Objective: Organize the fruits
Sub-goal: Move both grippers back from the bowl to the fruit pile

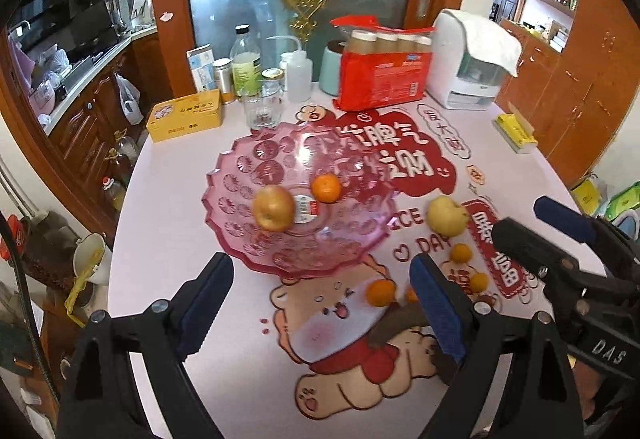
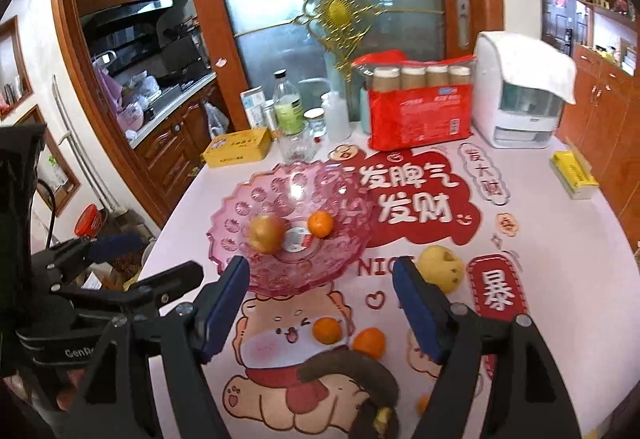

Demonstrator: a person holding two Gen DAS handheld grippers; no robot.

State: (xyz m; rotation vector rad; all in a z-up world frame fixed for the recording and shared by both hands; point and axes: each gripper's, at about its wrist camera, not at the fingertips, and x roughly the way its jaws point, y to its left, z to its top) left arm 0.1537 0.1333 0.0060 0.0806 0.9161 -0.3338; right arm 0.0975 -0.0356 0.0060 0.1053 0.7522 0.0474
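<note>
Kitchen clutter crowded the far edge of a round white table (image 2: 560, 239) with a red cartoon mat. On it stood a pink scalloped translucent plastic bowl (image 2: 240, 207), already holding a reddish-yellow apple (image 2: 267, 233) and a small orange tangerine (image 2: 320, 223). Still loose on the mat lay a pale yellow pear-like fruit (image 2: 440, 269), two more orange tangerines (image 2: 327, 330) side by side, and a dark, overripe banana (image 2: 352, 369) nearest the cameras. The left gripper (image 1: 320, 313) and right gripper (image 2: 320, 313) both stood apart, empty, above the table. The banana looked soft and bruisable, best pinched lightly across its middle; the tangerines would likely roll and want a centred grip.
</note>
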